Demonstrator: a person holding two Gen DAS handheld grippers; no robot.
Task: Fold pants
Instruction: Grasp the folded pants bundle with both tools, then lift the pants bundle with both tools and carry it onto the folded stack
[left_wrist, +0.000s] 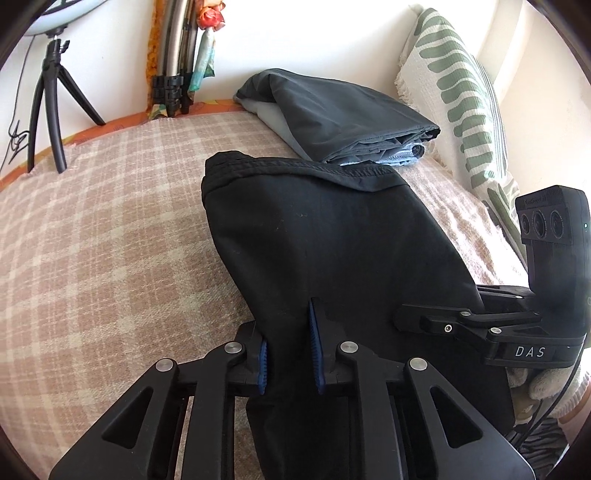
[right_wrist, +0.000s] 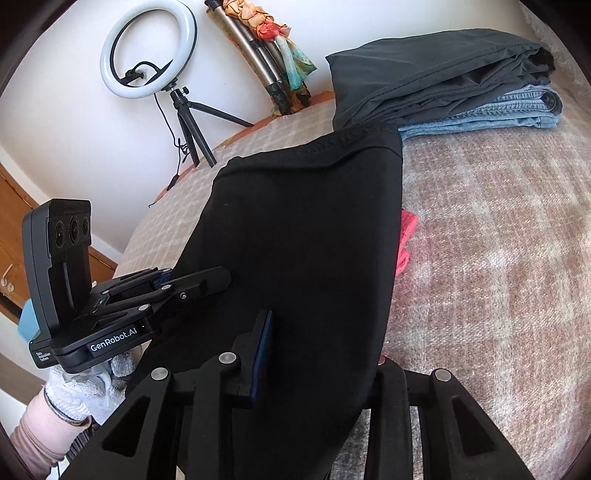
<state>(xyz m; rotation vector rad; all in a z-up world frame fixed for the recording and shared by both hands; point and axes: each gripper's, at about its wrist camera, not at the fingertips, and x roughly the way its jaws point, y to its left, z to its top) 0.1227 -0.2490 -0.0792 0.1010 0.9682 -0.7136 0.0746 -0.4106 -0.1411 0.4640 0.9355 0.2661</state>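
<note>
Black pants (left_wrist: 332, 236) lie folded lengthwise on the plaid bed cover, waistband at the far end; they also fill the right wrist view (right_wrist: 306, 240). My left gripper (left_wrist: 290, 350) stands at their near left edge, blue pads apart with black cloth between them. My right gripper (right_wrist: 321, 350) is over the near part of the pants; only its left blue pad shows, the other finger is hidden under cloth. Each gripper shows in the other's view, the right one (left_wrist: 417, 317) and the left one (right_wrist: 207, 282), both at the pants' edges.
A stack of folded dark grey pants (left_wrist: 351, 122) on blue jeans (right_wrist: 491, 110) lies at the far end of the bed. A green-patterned pillow (left_wrist: 458, 88) leans at right. A ring light on a tripod (right_wrist: 147, 48) stands at the bed's left edge. A pink cloth (right_wrist: 406, 240) peeks from under the pants.
</note>
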